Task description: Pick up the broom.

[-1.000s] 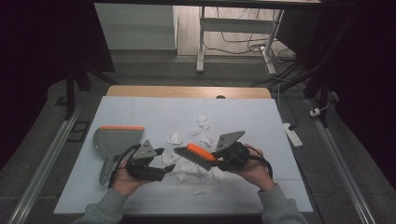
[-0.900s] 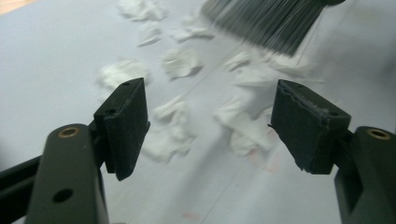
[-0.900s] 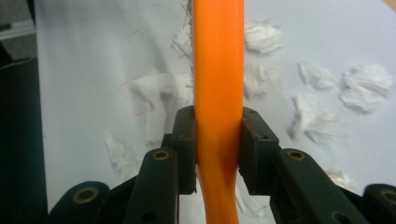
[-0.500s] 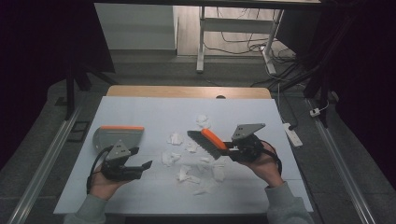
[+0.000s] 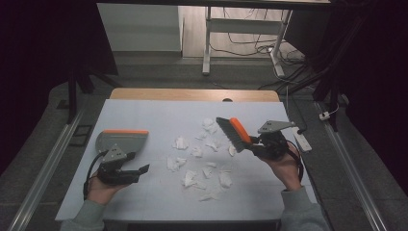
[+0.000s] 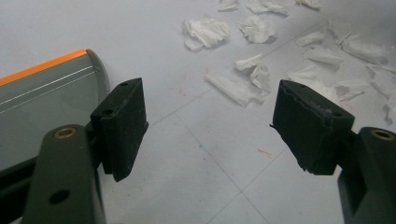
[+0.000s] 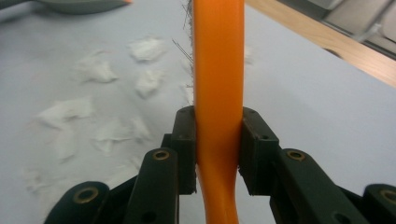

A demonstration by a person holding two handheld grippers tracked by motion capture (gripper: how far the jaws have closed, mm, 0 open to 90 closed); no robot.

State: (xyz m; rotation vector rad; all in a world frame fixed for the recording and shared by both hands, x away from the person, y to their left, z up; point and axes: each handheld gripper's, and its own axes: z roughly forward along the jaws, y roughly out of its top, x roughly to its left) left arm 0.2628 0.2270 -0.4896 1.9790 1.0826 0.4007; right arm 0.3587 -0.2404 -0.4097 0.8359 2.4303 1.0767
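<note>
A grey dustpan (image 5: 122, 139) with an orange edge lies at the table's left; it also fills the left of the left gripper view as the dustpan (image 6: 42, 93). My left gripper (image 5: 137, 163) sits just in front of it, jaws open on bare table (image 6: 210, 126). Torn white paper scraps (image 5: 197, 159) are strewn across the table's middle. My right gripper (image 5: 257, 144) is shut on the orange handle of a hand brush (image 5: 233, 131), held above the scraps' right side with dark bristles facing left. In the right gripper view the handle (image 7: 218, 70) runs straight up between the jaws (image 7: 218, 149).
The white table sheet (image 5: 159, 115) has free room at the back and far left. A wooden table edge (image 5: 192, 94) runs along the far side. A white power strip (image 5: 304, 139) lies off the table's right edge. Metal rails flank the table.
My left gripper has drawn away leftward from the scraps to a spot beside the dustpan. My right gripper has carried the brush rightward and a little farther back.
</note>
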